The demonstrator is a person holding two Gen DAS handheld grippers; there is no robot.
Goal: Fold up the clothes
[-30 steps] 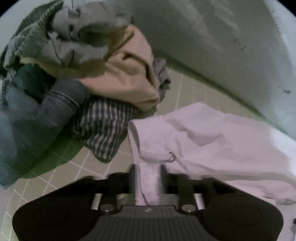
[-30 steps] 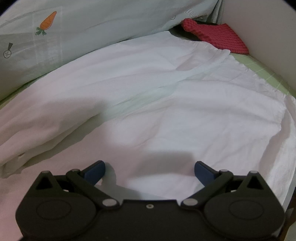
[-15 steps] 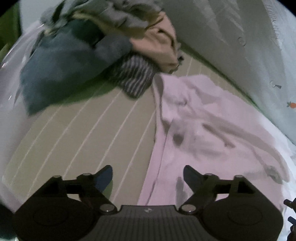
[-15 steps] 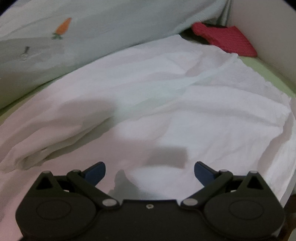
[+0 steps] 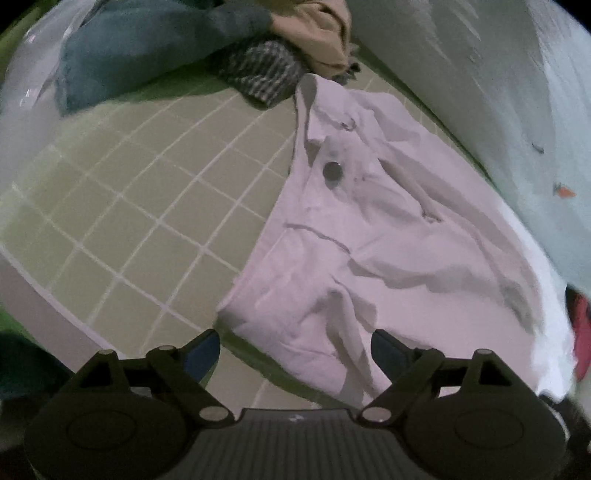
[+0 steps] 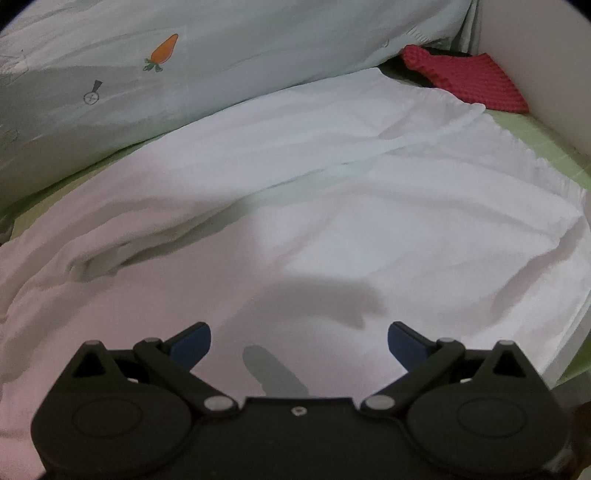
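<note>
A pale pink-white garment (image 5: pixel 388 236) lies crumpled on the green checked sheet (image 5: pixel 140 192), its dark button (image 5: pixel 332 171) and a metal ring (image 5: pixel 349 123) facing up. My left gripper (image 5: pixel 295 349) hovers over the garment's near edge with its jaws still opening. Cloth lies below the gap, but neither blue pad (image 5: pixel 201 350) presses on it. In the right wrist view the same white garment (image 6: pixel 351 206) spreads flat and wide. There my right gripper (image 6: pixel 299 341) stands open just above it, holding nothing.
A heap of clothes sits at the far left: a blue-grey piece (image 5: pixel 147 40), a checked one (image 5: pixel 262 74) and a tan one (image 5: pixel 317 33). A pale quilt with a carrot print (image 6: pixel 166 50) runs along the back. A red knit cloth (image 6: pixel 465 83) lies by the bed's wall.
My left gripper let go of the pink strip it pinched, opened wide and drew back from the clothes heap. The right gripper stayed open and shifted a little over the white cloth.
</note>
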